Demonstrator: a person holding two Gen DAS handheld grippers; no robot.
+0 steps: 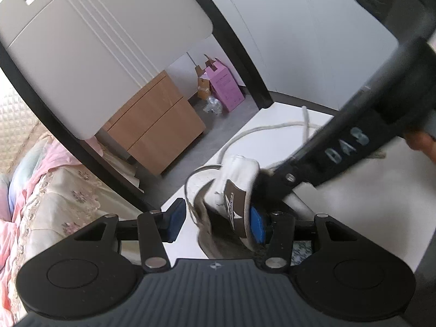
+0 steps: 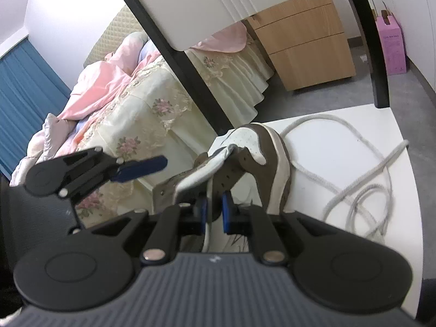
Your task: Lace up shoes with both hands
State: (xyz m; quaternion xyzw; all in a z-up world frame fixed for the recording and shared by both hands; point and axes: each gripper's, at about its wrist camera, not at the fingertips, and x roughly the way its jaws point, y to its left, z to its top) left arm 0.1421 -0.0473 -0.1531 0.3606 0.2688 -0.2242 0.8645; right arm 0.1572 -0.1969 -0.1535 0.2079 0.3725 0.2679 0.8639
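Note:
A brown and white sneaker [image 2: 261, 158] lies on its side at the near corner of a white table [image 2: 340, 163]. A long white lace [image 2: 362, 179] lies loose on the table beside it. My right gripper [image 2: 215, 212] is shut on the sneaker's eyelet flap, lifting it. My left gripper [image 1: 215, 220] is open, with the sneaker's tongue [image 1: 237, 188] between its blue pads; the right pad [image 1: 257, 227] touches the tongue. In the left wrist view the right gripper's black arm [image 1: 340, 147] crosses above the sneaker. The left gripper also shows in the right wrist view [image 2: 141, 169], open, left of the sneaker.
A black-framed white chair back [image 1: 90, 41] stands close behind the table. Beyond are a bed with floral and pink bedding [image 2: 130, 103], a wooden drawer unit [image 2: 308, 43], a pink box [image 1: 226, 87] and grey floor. The table's edge is near the sneaker.

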